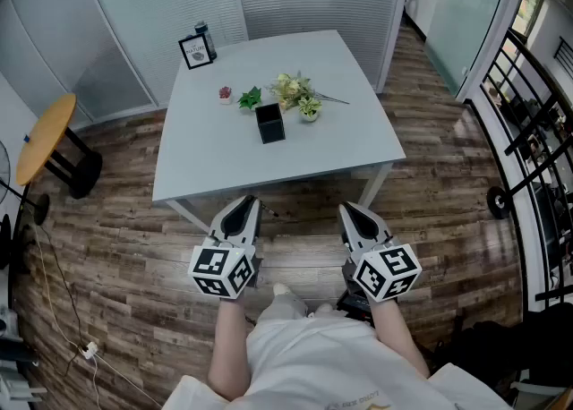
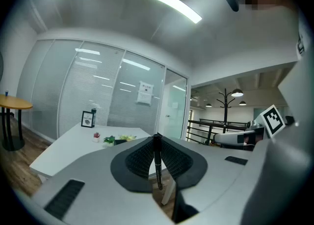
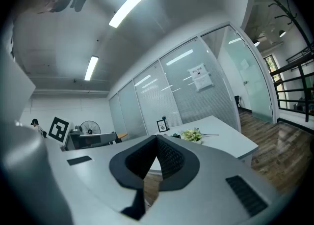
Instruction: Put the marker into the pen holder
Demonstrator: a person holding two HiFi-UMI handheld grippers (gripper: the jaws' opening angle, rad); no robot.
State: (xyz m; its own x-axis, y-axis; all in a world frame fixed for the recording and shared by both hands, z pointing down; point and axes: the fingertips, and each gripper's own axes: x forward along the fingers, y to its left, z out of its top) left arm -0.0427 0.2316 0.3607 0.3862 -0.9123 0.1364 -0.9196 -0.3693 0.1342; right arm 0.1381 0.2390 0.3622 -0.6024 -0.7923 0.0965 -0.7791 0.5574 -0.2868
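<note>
The left claw (image 2: 157, 139) is shut tight on a black marker (image 2: 157, 162), whose long axis runs along the seam between the jaws. The right claw (image 3: 156, 139) is closed on nothing. The black pen holder (image 1: 269, 123) stands far ahead at mid-desk (image 1: 206, 166), well apart from both claws and slightly nearer the left. Print on the framed sign (image 1: 195, 51) is too small to read.
</note>
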